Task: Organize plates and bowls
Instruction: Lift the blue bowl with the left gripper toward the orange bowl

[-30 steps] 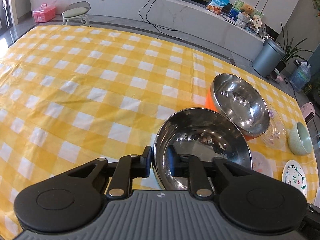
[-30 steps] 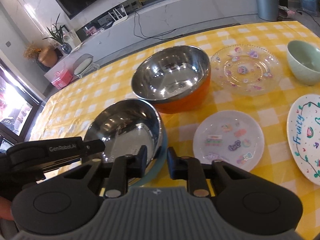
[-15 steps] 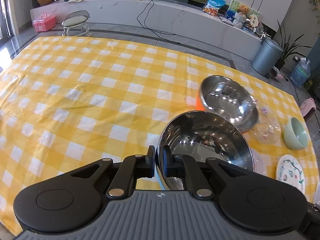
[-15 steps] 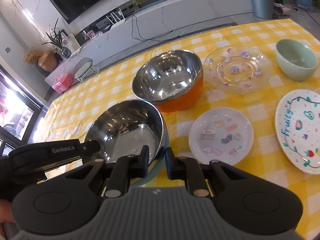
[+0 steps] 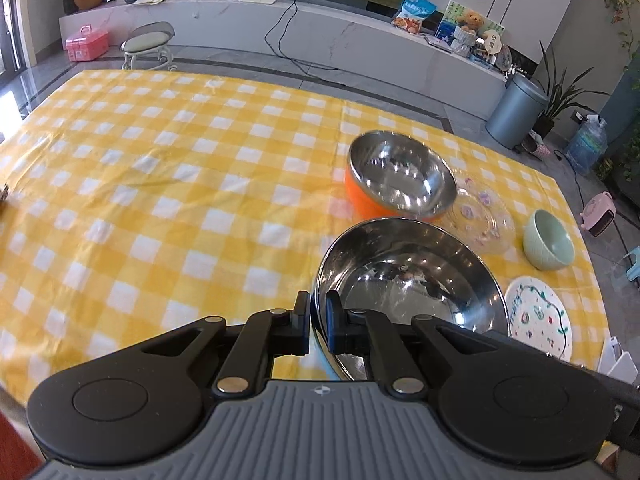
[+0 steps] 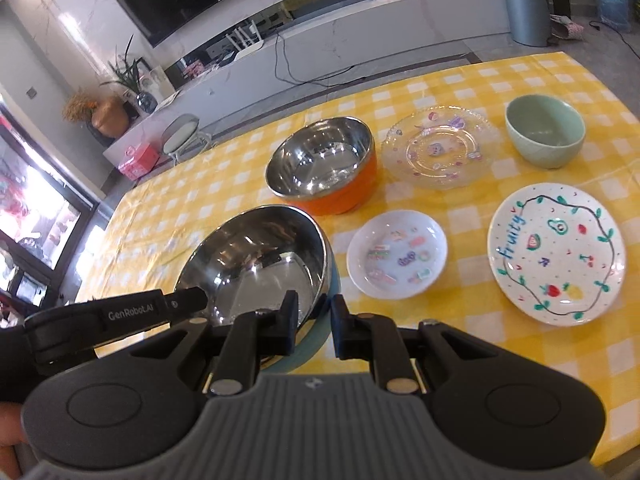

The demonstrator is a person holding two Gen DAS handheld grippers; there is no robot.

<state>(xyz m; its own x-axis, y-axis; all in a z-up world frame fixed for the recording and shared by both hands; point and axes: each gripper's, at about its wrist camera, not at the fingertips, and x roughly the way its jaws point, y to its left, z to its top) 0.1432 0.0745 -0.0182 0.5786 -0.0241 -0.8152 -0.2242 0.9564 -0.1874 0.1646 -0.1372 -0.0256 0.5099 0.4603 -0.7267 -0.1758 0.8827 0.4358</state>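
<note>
We're gripping the steel bowl with the pale blue outer shell from both sides: left gripper is clamping its near-left rim, its jaws having just been closing on it; right gripper is pinching the near-right wall. Judging by the views, we're carrying it and nothing is stacked yet.

Left to right in the right wrist view, still loose on the yellow checked tablecloth: orange-shelled steel bowl, small white sticker plate, clear glass patterned plate, white "fruity" painted plate, pale green ceramic bowl.

We're not seeing the carried bowl's underside, so clearance over the cloth is unclear.
</note>
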